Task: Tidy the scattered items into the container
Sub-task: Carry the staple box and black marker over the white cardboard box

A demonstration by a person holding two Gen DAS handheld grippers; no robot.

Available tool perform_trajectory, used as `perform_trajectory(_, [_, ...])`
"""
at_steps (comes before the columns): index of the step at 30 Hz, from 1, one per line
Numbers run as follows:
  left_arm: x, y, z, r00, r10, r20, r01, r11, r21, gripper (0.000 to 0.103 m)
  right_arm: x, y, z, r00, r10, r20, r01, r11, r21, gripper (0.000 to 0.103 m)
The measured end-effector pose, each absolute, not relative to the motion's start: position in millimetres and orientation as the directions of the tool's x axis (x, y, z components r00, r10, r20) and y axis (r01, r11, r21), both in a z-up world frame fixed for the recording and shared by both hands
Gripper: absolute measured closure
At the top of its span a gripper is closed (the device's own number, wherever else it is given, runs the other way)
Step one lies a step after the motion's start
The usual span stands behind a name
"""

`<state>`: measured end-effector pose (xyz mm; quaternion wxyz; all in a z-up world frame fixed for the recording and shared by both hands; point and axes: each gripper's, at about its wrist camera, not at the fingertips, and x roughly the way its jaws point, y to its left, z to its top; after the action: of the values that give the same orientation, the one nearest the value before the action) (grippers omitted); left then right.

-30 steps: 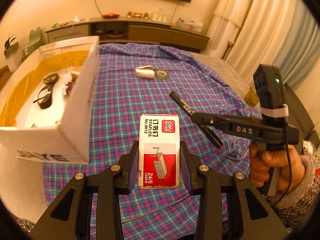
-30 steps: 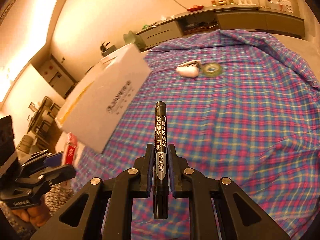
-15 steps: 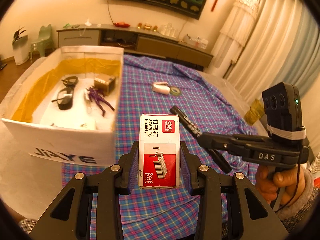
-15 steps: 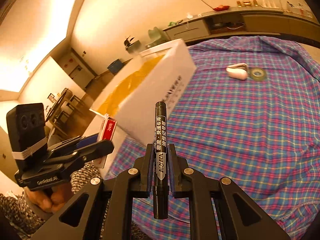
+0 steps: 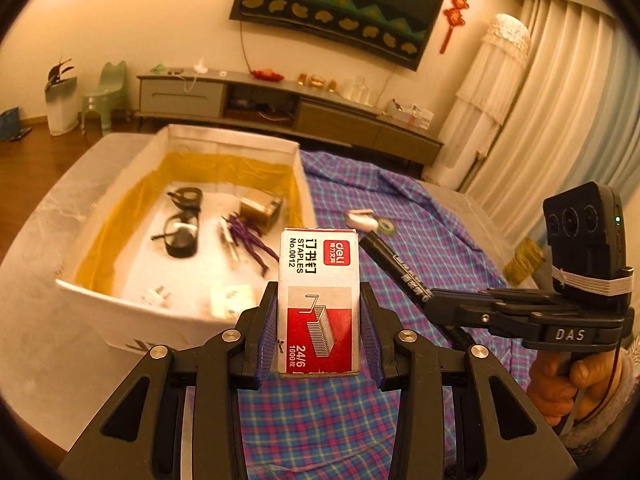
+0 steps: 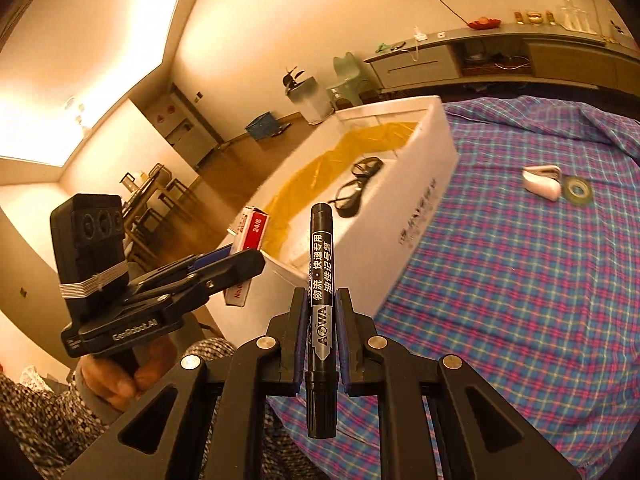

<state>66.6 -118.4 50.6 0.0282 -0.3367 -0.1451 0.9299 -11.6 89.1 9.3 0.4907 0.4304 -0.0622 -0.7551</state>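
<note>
Staples box point(image 5: 319, 300) sits upright in the left gripper point(image 5: 319, 320), pads pressed on both long sides at its lower half; held clear of the cloth point(image 5: 400, 208), just short of the near wall of the container point(image 5: 160, 320). Marker point(image 6: 322, 304) is pinched in the right gripper point(image 6: 322, 336), jaws pressed nearly together on the lower barrel, cap end pointing ahead toward the container.

Handling, as judged: the box is thin card, probably dense for its size, and may dent under hard squeeze; the side grip looks sound. The marker is rigid, light and smooth, so it could swivel in the pads; a hold nearer mid-barrel would steady it.

Glasses point(image 5: 180, 236) and other small pieces already lie inside. A white item point(image 6: 540, 184) and tape roll point(image 6: 578, 191) remain on the cloth, well apart from the container.
</note>
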Motion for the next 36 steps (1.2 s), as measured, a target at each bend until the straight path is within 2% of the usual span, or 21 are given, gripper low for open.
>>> perform_trajectory(17, [25.4,-179.7,63.7,-0.772,0.084,-0.630,0.096,-0.964,-0.246,0.064,-43.5,14.3,29.5,-0.138,-0.789,-0.599,0.713,-0.498,0.493,0.088])
perform_trajectory(36, [-28.2,-217.8,27.3,-0.639,0.124,-0.759,0.142,-0.951,-0.275,0.064,-109.3,-70.6,9.6,-0.144,-0.703,-0.696,0.637,-0.604,0.479,0.088])
